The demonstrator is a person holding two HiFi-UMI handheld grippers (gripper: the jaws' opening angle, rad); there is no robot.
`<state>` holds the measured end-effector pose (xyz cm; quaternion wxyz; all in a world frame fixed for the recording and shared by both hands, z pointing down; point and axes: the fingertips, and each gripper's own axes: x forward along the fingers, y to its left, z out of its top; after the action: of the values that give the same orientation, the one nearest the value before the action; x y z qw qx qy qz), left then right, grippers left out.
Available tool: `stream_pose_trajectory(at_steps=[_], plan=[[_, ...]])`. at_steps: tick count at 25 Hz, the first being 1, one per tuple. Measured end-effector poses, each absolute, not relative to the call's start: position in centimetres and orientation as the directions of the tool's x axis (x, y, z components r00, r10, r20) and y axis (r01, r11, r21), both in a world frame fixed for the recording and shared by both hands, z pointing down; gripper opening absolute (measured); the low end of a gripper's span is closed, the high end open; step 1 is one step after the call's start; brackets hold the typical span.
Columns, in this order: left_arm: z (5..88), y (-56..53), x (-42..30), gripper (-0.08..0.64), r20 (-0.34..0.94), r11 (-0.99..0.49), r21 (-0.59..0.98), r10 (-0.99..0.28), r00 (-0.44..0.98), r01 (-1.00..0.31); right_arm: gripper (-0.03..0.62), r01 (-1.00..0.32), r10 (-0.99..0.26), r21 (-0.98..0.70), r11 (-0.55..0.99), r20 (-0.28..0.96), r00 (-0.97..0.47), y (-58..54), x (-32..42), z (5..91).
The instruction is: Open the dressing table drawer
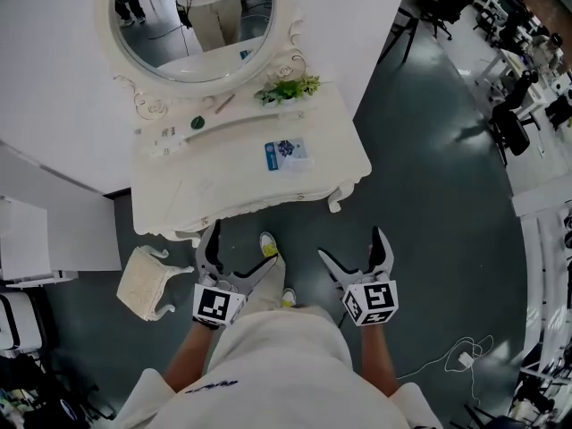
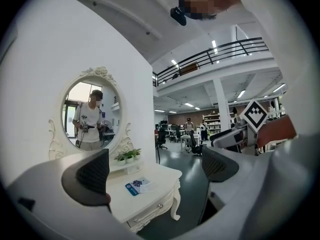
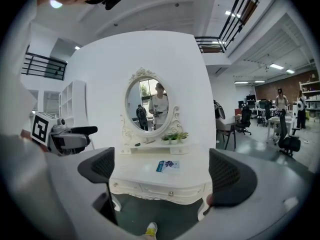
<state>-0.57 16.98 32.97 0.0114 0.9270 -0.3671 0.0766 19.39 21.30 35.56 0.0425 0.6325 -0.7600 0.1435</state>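
Drawer [image 3: 167, 188] shut, nothing held
My left gripper [image 1: 243, 247] and right gripper [image 1: 351, 244] hang wide open and empty before the table [image 1: 223, 181] — the drawer sits ahead of them in the table's front, well apart from both.

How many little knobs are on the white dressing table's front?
2 small round metal knobs show in the right gripper view: the left knob near the white dressing table's left end, the middle knob at its centre. Another may hide behind the right jaw.
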Motion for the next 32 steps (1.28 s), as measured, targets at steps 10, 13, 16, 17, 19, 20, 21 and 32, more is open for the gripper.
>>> stream_pose_trajectory(at_steps=[10,13,16,17,19,20,21,32], plan=[[33.1,7.0,-2.8,0.583,0.157,-0.691,0.001,-0.714,0.683,-0.723,0.598,-0.977,-0.939,-0.148,0.156,0.286,-0.194,11.6,18.5,34.9],[32.8,4.1,-2.9,0.583,0.149,-0.693,0.020,-0.711,0.687,-0.721,0.595,-0.979,-0.935,-0.129,0.157,0.300,-0.189,9.2,18.1,34.1],[33.4,1.6,-2.5,0.580,0.168,-0.700,0.037,-0.699,0.695,-0.713,0.569,-0.984,-0.933,-0.099,0.150,0.316,-0.174,6.9,18.3,33.8],[33.7,0.6,-2.3,0.580,0.178,-0.705,0.045,-0.691,0.700,-0.708,0.526,-0.985,-0.932,-0.092,0.144,0.321,-0.166,6.1,18.4,33.8],[34.6,-1.2,-2.2,0.577,0.202,-0.713,0.052,-0.678,0.707,-0.699,0.462,-0.986,-0.930,-0.091,0.137,0.331,-0.160,4.5,18.3,34.2],[34.9,-2.0,-2.2,0.575,0.210,-0.717,0.054,-0.672,0.710,-0.695,0.462,-0.986,-0.927,-0.094,0.137,0.337,-0.161,3.6,18.2,34.6],[35.1,-2.7,-2.2,0.558,0.212,-0.718,0.056,-0.671,0.711,-0.694,0.462,-0.986,-0.924,-0.095,0.139,0.345,-0.164,2.9,18.0,34.9],[38.7,-10.7,-4.6,0.321,0.204,-0.655,0.130,-0.717,0.666,-0.745,0.462,-0.988,-0.898,-0.056,0.141,0.414,-0.152,-5.7,17.5,38.5]])
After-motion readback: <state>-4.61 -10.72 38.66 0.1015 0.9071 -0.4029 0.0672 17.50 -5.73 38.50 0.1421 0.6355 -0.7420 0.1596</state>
